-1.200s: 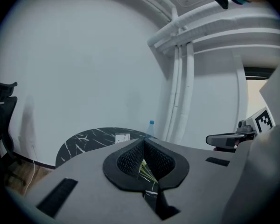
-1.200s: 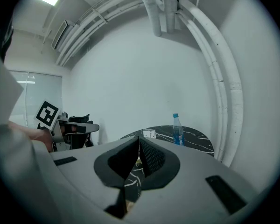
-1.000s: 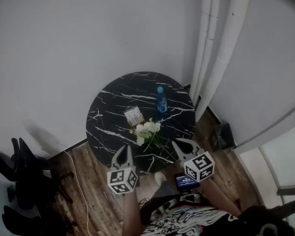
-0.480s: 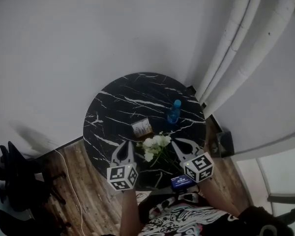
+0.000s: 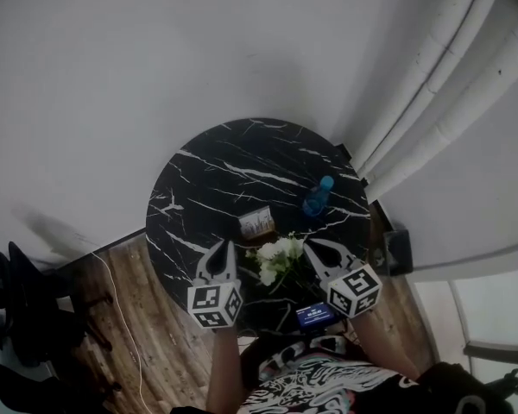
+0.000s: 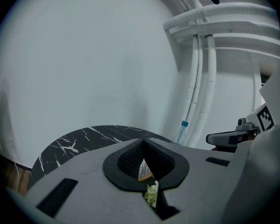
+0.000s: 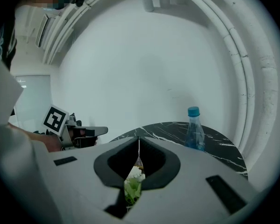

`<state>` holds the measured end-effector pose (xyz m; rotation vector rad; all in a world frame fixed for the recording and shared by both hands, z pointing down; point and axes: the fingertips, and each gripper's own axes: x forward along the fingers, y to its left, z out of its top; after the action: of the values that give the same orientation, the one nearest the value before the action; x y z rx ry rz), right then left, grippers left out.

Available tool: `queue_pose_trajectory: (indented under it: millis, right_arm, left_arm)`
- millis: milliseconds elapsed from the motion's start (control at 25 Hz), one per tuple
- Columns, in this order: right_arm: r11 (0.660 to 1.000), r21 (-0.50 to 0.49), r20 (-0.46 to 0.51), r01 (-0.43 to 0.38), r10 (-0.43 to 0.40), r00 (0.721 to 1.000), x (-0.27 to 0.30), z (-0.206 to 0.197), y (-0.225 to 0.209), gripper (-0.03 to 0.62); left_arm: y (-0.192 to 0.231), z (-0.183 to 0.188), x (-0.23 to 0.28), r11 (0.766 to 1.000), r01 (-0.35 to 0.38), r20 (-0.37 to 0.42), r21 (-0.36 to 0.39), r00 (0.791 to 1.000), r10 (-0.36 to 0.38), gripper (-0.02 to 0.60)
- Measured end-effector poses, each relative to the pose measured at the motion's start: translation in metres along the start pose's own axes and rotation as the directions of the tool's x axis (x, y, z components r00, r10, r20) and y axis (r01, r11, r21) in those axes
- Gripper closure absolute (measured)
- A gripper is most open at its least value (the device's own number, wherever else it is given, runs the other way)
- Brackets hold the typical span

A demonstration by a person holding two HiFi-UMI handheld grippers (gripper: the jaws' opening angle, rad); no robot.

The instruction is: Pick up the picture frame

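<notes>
A small picture frame (image 5: 258, 223) stands near the middle of the round black marble table (image 5: 207, 188). In the left gripper view the picture frame (image 6: 144, 170) shows through the gap behind the jaws. My left gripper (image 5: 223, 250) hangs over the table's near edge, shut and empty, a little short and left of the frame. My right gripper (image 5: 311, 247) is shut and empty too, over the near edge to the frame's right. White flowers (image 5: 278, 257) lie between the two grippers, just in front of the frame.
A clear bottle with a blue cap (image 5: 319, 198) stands on the table right of the frame, and the bottle (image 7: 195, 130) shows in the right gripper view. White pipes (image 5: 432, 84) run down the corner at the right. A black chair (image 5: 26, 317) and a white cable (image 5: 125, 317) are on the wooden floor.
Both grippers have moved forward from over the floor to the table's near edge, closing on the flowers and the frame. Their jaws stayed shut.
</notes>
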<state>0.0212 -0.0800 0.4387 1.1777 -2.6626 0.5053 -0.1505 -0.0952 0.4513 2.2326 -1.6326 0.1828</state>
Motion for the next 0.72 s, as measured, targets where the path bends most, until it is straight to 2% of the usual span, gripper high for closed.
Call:
queue_pose_trajectory:
  millis: [240, 360, 560, 720]
  right_arm:
    - [1.0, 0.003, 0.075, -0.027, 0.027, 0.997, -0.01, 0.008, 0.001, 0.576]
    - [1.0, -0.024, 0.128, 0.016, -0.013, 0.992, -0.021, 0.016, -0.002, 0.576]
    - [0.996, -0.065, 0.088, 0.065, -0.06, 0.994, -0.029, 0.006, -0.009, 0.576]
    - [0.998, -0.044, 0.079, 0.052, -0.048, 0.996, -0.025, 0.0, -0.013, 0.576]
  left_arm:
    - [-0.001, 0.005, 0.0, 0.997, 0.009, -0.012, 0.074, 1.0, -0.008, 0.568]
    - [-0.003, 0.002, 0.002, 0.995, 0.014, -0.021, 0.1, 1.0, -0.012, 0.568]
    - [-0.007, -0.002, -0.005, 0.991, 0.007, -0.032, 0.132, 0.999, -0.003, 0.568]
    - [-0.002, -0.004, -0.011, 0.989, -0.013, -0.039, 0.149, 0.999, 0.019, 0.568]
